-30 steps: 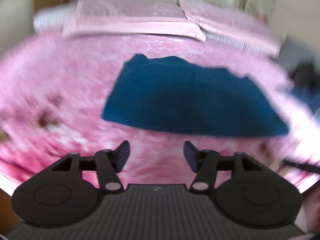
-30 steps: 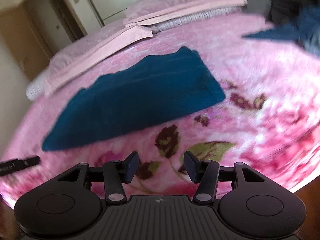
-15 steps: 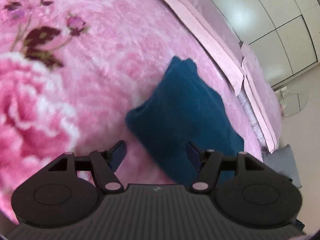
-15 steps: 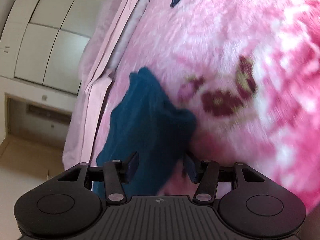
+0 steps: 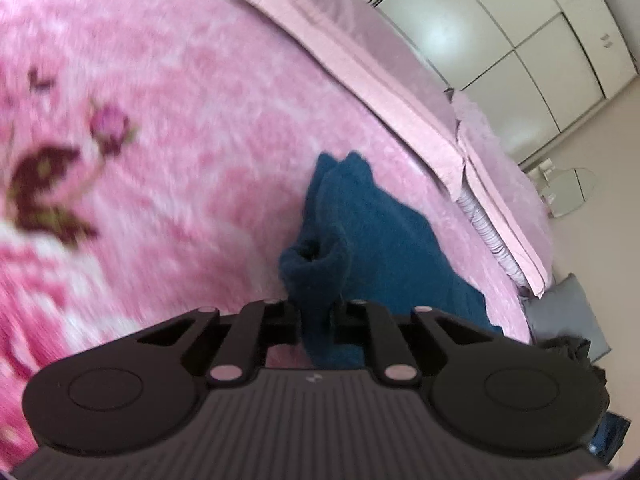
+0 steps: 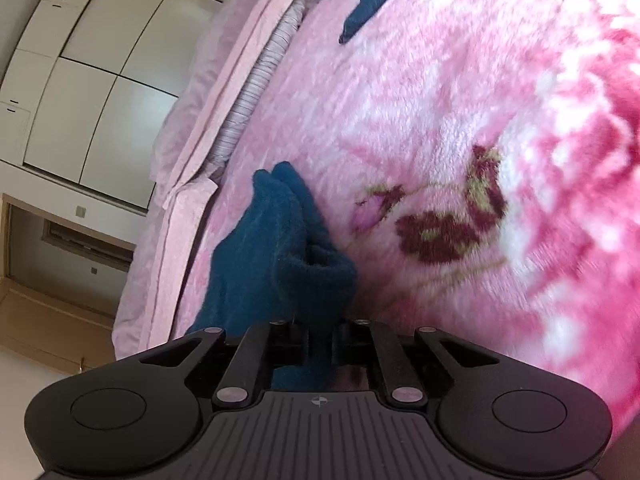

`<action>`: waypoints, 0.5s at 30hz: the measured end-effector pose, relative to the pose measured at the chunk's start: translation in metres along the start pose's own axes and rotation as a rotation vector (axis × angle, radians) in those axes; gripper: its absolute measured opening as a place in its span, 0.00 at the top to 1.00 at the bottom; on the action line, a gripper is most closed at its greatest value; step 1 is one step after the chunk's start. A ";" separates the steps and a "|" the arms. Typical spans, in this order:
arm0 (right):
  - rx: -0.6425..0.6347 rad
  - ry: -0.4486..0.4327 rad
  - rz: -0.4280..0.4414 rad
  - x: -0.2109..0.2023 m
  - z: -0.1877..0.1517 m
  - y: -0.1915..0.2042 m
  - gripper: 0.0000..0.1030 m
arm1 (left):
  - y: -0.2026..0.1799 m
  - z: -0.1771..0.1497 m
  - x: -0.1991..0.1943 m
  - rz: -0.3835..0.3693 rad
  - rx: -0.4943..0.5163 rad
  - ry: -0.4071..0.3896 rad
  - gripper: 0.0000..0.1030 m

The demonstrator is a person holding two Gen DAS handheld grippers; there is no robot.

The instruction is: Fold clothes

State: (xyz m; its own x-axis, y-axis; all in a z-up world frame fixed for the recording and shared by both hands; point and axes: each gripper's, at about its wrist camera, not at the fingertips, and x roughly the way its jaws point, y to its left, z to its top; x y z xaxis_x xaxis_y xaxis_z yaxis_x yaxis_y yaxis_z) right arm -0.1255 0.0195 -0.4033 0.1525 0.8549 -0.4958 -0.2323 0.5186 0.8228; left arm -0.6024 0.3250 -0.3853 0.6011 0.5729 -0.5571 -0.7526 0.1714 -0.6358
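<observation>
We hold the left claw [image 5: 316, 316] low and tilted, its two black fingers [image 5: 286, 320] drawn close together and pinching a bunched fold of the blue garment [image 5: 372, 232]. Our right claw [image 6: 320, 338] sits in much the same pose, tipped sideways, fingers [image 6: 352, 340] nearly closed and clamped on another bunched edge of that cloth.

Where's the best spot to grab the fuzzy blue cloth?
At its near corners, coming in low over the pink blanket. The blue cloth lies flat, so only edges offer something to pinch; the left gripper and right gripper each have one bunched corner.
</observation>
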 end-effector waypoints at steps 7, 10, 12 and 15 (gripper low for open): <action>-0.043 0.063 -0.012 -0.055 -0.038 0.013 0.93 | 0.009 0.019 -0.042 -0.003 0.096 -0.018 0.90; -0.063 0.153 -0.049 -0.061 -0.060 0.004 0.92 | 0.027 0.018 -0.045 0.029 0.095 0.028 0.88; -0.077 0.213 -0.074 -0.065 -0.074 -0.002 0.91 | 0.039 0.015 -0.040 0.065 0.075 0.082 0.83; -0.111 0.276 -0.103 -0.073 -0.087 -0.004 0.74 | 0.047 0.011 -0.053 0.120 0.079 0.070 0.80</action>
State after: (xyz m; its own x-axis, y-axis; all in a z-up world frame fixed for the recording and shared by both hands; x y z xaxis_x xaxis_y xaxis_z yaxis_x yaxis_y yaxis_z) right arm -0.2196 -0.0439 -0.3950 -0.0822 0.7604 -0.6442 -0.3350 0.5877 0.7365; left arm -0.6722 0.3115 -0.3795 0.5209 0.5362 -0.6642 -0.8372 0.1691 -0.5201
